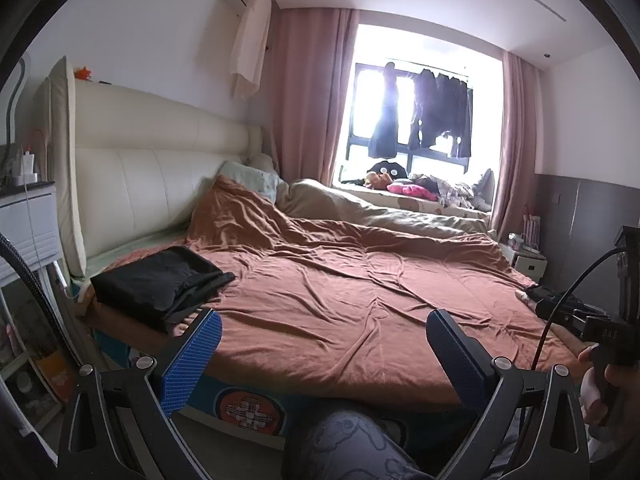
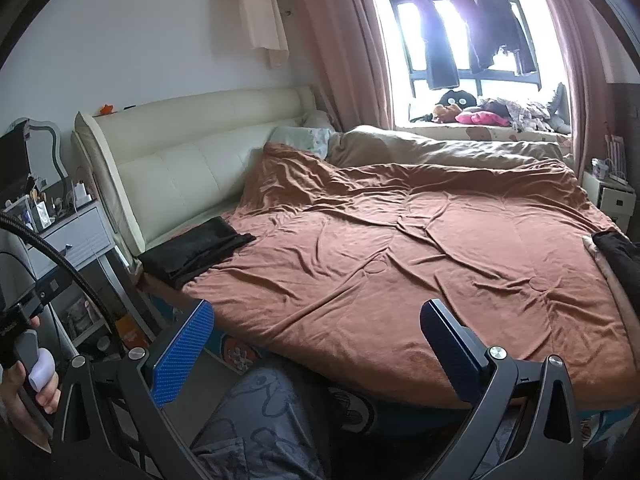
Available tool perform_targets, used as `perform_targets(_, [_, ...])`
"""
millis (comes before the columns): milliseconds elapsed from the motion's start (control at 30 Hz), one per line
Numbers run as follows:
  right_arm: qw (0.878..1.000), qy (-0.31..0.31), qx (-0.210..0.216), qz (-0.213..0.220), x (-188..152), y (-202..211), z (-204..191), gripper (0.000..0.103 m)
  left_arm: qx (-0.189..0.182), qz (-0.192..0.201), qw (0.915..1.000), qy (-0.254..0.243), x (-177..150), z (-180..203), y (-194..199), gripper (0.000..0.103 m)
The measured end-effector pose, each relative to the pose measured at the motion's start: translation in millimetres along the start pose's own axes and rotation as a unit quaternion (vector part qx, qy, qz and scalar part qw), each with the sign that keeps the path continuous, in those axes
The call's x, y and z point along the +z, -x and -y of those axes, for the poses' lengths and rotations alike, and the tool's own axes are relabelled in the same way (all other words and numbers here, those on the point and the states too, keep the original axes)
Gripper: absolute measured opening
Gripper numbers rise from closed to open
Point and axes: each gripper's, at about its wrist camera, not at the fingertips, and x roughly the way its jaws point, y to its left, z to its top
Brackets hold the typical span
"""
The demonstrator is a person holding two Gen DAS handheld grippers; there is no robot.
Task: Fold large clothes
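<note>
Black folded garment [image 1: 160, 284] lay on rust-brown duvet [image 1: 360, 292] near headboard [image 1: 160, 176]. I held left tool [image 1: 324, 356] and right tool [image 2: 316, 344] spread wide, both empty.

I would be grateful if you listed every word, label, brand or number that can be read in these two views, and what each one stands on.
None can be read with certainty.
White marks on the black body of the right gripper: too small and blurred to read.
Print along the handle block of the left gripper: too small to read.
Round emblem on the blue bed base: a checked cross pattern, no legible words.
</note>
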Motion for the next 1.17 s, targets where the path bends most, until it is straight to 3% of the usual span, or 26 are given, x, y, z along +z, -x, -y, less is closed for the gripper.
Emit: perform_targets(1167, [1.000, 0.007, -0.012, -0.002, 1, -1, 16, 0.103, -0.016, 0.003, 0.9999, 0.004, -4, -2, -3, 0.103])
